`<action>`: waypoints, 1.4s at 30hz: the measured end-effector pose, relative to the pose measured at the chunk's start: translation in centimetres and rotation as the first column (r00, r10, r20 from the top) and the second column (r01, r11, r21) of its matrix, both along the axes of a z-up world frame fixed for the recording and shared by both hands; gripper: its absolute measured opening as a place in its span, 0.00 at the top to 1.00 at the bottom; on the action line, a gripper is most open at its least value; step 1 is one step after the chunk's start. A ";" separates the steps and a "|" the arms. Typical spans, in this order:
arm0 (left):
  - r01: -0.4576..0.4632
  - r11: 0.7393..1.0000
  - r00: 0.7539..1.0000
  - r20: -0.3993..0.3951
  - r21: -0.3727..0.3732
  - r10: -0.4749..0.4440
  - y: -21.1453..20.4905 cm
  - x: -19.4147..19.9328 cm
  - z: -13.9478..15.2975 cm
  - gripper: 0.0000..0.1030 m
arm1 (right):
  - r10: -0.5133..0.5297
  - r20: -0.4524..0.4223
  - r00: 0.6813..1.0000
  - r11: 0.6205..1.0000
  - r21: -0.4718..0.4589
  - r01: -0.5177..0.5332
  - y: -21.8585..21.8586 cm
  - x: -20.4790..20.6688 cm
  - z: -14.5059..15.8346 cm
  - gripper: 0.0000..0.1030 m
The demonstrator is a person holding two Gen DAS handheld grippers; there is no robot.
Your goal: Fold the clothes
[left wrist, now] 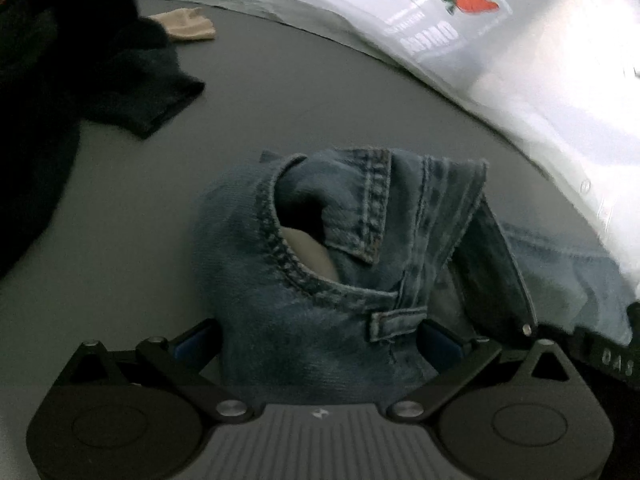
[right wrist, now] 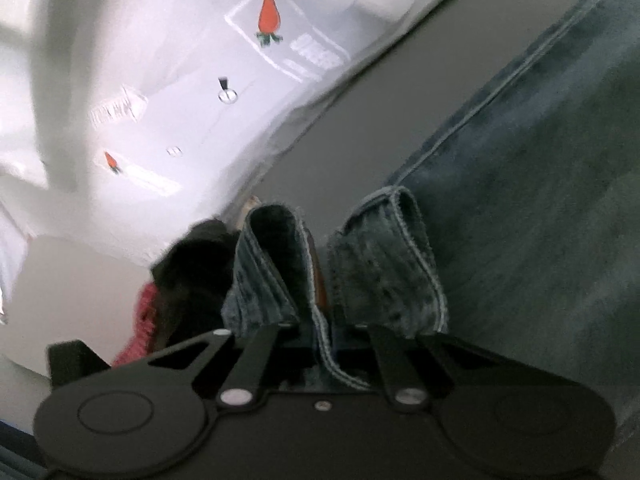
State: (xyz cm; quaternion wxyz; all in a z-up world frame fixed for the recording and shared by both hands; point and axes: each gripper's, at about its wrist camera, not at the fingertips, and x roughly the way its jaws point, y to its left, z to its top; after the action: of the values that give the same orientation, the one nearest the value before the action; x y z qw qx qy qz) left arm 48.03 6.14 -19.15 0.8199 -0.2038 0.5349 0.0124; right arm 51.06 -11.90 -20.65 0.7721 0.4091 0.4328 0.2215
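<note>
Blue jeans (left wrist: 320, 280) lie bunched on the grey table (left wrist: 280, 100), waistband and a belt loop facing up. My left gripper (left wrist: 318, 344) stands open and wide, with the denim mound filling the gap between its blue pads (left wrist: 440, 344). In the right wrist view, two folds of the jeans' waistband (right wrist: 280, 272) rise out of my right gripper (right wrist: 324, 320), which is shut on them; its fingertips are hidden by the denim. A jeans leg (right wrist: 540, 200) stretches away to the right. The right gripper's body (left wrist: 612, 360) shows at the left view's right edge.
A dark garment (left wrist: 100, 80) lies piled at the left, with a small beige cloth (left wrist: 186, 24) behind it. White fabric with a carrot print (left wrist: 472, 2) borders the table's far side. A black garment (right wrist: 196, 264) and something red and knitted (right wrist: 140, 312) sit left of the right gripper.
</note>
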 end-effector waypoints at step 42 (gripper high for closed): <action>-0.088 0.982 0.996 0.024 0.165 0.086 -9.9 0.0 4.1 0.01 | -0.374 0.012 0.927 0.926 0.060 0.373 -25.0 0.5 0.9 0.93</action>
State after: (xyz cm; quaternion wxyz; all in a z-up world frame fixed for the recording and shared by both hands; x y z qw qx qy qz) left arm 47.99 -3.75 -15.09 0.8371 -0.1581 0.5157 0.0911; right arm 51.51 -36.91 -19.79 0.7933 0.5031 0.3317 0.0875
